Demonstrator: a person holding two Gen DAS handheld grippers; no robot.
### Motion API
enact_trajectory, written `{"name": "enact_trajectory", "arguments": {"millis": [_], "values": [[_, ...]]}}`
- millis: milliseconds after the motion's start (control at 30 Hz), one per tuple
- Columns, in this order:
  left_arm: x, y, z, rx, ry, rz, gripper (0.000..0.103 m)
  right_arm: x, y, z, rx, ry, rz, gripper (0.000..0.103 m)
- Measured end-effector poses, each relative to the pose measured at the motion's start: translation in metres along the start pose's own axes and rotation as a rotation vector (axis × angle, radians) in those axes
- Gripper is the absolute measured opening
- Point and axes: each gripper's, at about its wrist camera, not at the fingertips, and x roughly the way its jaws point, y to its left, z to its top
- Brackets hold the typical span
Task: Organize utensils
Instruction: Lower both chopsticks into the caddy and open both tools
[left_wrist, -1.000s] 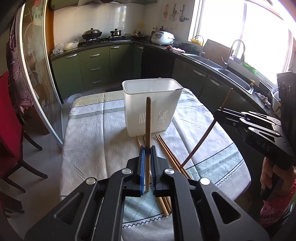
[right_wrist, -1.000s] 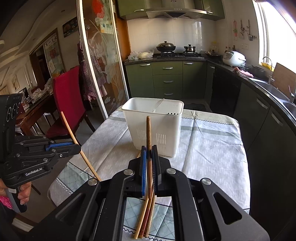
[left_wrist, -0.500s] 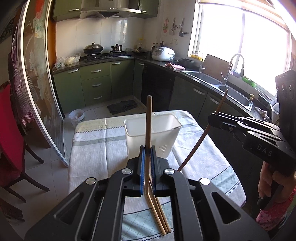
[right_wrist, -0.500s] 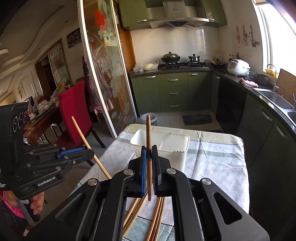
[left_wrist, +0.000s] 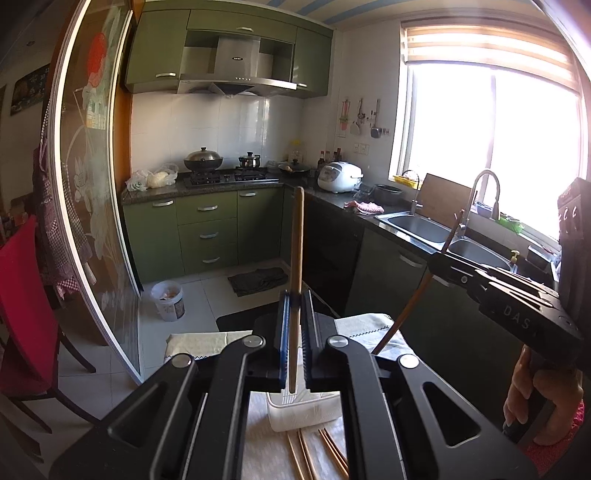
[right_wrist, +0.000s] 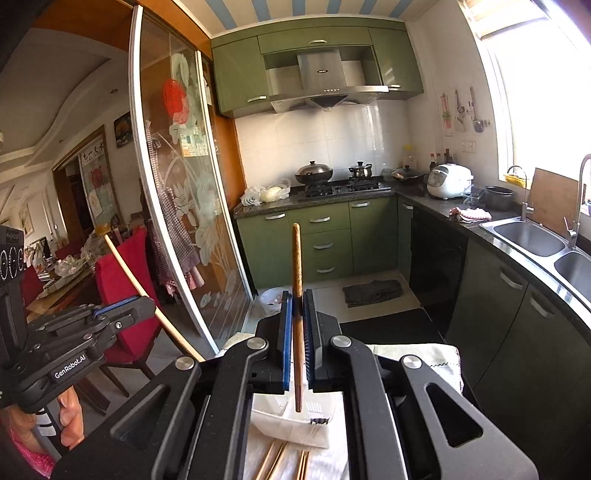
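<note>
Wooden chopsticks (left_wrist: 296, 236) (right_wrist: 296, 258), pinched in both closed jaws, have risen above the white holder (left_wrist: 303, 410).

Wooden chopstick (left_wrist: 296, 236) matt; white holder (right_wrist: 295, 421) probably plastic; tablecloth (left_wrist: 195, 341) woven cloth; sink (right_wrist: 528, 236) brushed metal.

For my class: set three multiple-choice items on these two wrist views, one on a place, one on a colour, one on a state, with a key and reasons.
1. Where is the white utensil basket?
A. on the clothed table
B. in the sink
C. on the stove

2. What colour are the kitchen cabinets?
A. white
B. green
C. red

3. What state is the right gripper in?
A. open and empty
B. shut on a chopstick
C. shut on a spoon

Key: 1 A, the basket stands on the tablecloth, loose chopsticks in front of it. 2 B, doors and drawers are green. 3 B, its pads pinch the upright dark chopstick.
</note>
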Motion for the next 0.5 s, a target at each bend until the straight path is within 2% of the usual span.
{"name": "enact_trajectory", "arguments": {"millis": [100,233,400,500], "values": [[0.029,-0.002,-0.006,0.004,0.05,0.017,0.006,0.03,-0.008,-0.003,0.012,0.053,-0.017,0.007],[0.062,0.0,-0.022,0.02,0.141,0.045,0.006,0.065,-0.016,-0.023,0.023,0.125,-0.023,0.007],[0.09,0.011,-0.046,0.003,0.273,0.04,0.006,0.084,-0.021,-0.044,0.023,0.179,-0.033,0.007],[0.092,0.021,-0.053,-0.013,0.289,0.045,0.012,0.09,-0.025,-0.048,0.035,0.192,-0.033,0.007]]}}
